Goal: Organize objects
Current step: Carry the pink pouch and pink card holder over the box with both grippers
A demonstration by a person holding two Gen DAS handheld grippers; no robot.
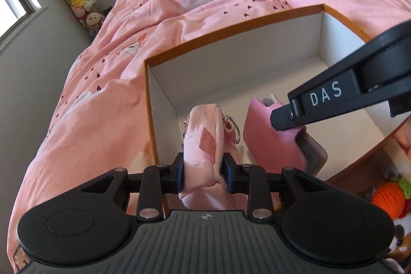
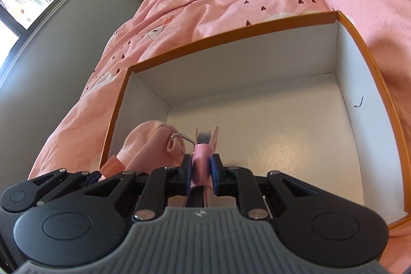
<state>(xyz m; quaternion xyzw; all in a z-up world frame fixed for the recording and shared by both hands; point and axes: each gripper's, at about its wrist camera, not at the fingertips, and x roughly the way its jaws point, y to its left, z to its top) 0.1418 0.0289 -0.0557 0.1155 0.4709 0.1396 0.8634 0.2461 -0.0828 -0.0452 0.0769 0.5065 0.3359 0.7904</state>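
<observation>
Soft pink fabric pouch (image 1: 203, 143) with a metal ring clasp, pinched by the left tool (image 1: 204, 171), hanging just inside the near-left corner of the orange-rimmed white cardboard box (image 1: 231, 27) on the pink bed quilt (image 1: 108, 84); slim pink leather card wallet (image 2: 201, 158) edge-on, clamped tight in the right tool (image 2: 201, 172), over the box floor, beside the pouch.

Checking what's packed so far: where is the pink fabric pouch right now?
The pink fabric pouch is clamped in the left gripper over the near-left corner of the orange box, beside the pink case.
</observation>
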